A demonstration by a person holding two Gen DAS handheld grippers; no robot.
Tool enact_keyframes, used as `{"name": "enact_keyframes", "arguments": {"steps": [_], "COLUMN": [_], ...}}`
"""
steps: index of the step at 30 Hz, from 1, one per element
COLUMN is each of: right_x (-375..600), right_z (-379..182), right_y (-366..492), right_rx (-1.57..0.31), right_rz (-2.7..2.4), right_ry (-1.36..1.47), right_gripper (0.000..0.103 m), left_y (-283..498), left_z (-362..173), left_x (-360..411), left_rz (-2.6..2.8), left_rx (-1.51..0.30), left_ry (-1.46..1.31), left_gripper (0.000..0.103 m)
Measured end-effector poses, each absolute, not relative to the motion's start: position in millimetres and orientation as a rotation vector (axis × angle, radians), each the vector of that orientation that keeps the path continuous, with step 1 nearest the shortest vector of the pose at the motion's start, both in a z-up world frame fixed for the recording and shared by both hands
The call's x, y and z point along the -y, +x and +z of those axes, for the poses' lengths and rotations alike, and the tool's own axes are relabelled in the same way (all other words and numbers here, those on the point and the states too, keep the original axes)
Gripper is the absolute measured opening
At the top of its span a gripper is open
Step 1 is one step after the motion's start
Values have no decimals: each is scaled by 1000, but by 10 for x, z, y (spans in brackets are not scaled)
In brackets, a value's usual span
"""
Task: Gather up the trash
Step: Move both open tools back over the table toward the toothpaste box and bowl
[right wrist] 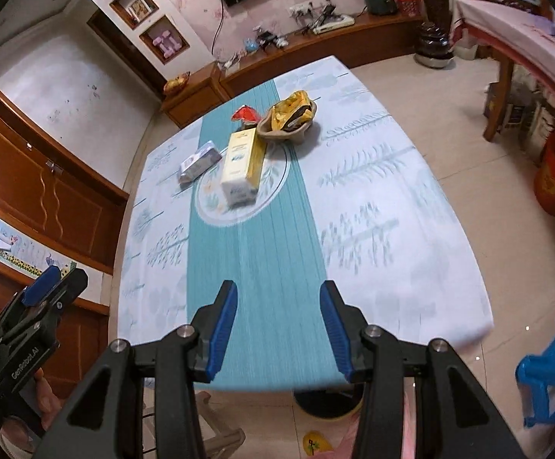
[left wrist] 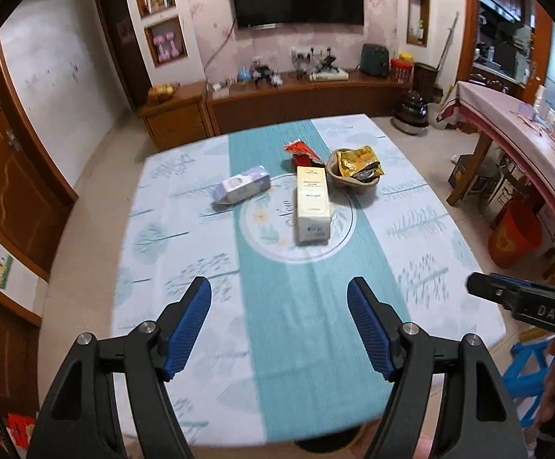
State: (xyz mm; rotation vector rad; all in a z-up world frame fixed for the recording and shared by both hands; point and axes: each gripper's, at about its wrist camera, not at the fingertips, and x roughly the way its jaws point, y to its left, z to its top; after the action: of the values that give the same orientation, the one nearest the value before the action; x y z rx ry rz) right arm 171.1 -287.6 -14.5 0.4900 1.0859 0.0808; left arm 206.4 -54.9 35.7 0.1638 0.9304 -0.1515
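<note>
Looking down: we see both claws hanging over the near edge of the table (left wrist: 411,229), nothing touching them.
Table: it fills the space ahead of both claws, under a pale tree-print cloth with a teal band (left wrist: 296,325) running away from us between the fingers.
Box: a tall cream box (left wrist: 313,206) lies flat on the round medallion, well ahead of the left claw and a little right of its midline; from the right claw it sits ahead and to the left (right wrist: 242,170).
Bowl: a tan bowl (left wrist: 338,181) lies beyond the box, to its right, with gold wrappers (left wrist: 357,160) crumpled in it.
Pack: a lilac-and-white soft pack (left wrist: 241,188) lies ahead and left of the left claw, just beside the box, apart from it.
Red wrapper: a red packet (left wrist: 302,152) lies past the far end of the box, farthest from us.
Left claw (left wrist: 279,327): we hold it wide apart, blue pads bare, gripping nothing.
Right claw (right wrist: 279,331): we hold it partly spread, narrower than the left, also empty; its tip shows at the right edge of the left view.
</note>
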Motion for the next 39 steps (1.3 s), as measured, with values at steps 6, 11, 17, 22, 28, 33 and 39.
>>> {"name": "enact_keyframes", "arguments": {"steps": [6, 11, 17, 22, 28, 33, 39], "right_x": [3225, 3349, 3426, 3454, 3452, 3442, 3476], "right_z": [-457, -740, -1048, -1221, -1389, -1498, -1592], "right_y": [2670, 3276, 3823, 4101, 4294, 4362, 4409], "right_rx": [-1166, -1212, -1238, -1253, -1273, -1282, -1292], "right_rz": [152, 191, 217, 209, 191, 189, 176], "right_ry": [490, 467, 546, 610, 618, 640, 675], "right_gripper": [45, 45, 45, 45, 45, 45, 36], "left_y": [2923, 3523, 3935, 4106, 4257, 4395, 4549], "left_z": [-28, -432, -773, -950, -1108, -1244, -1435], "left_x": [929, 1086, 1181, 1248, 1310, 1345, 1363], "left_rz": [-110, -45, 8, 26, 42, 52, 59], "left_rx": [-1057, -1153, -1224, -1256, -1287, -1308, -1348], "left_ry": [134, 90, 72, 66, 76, 81, 70], "left_gripper": [72, 72, 72, 72, 72, 72, 72]}}
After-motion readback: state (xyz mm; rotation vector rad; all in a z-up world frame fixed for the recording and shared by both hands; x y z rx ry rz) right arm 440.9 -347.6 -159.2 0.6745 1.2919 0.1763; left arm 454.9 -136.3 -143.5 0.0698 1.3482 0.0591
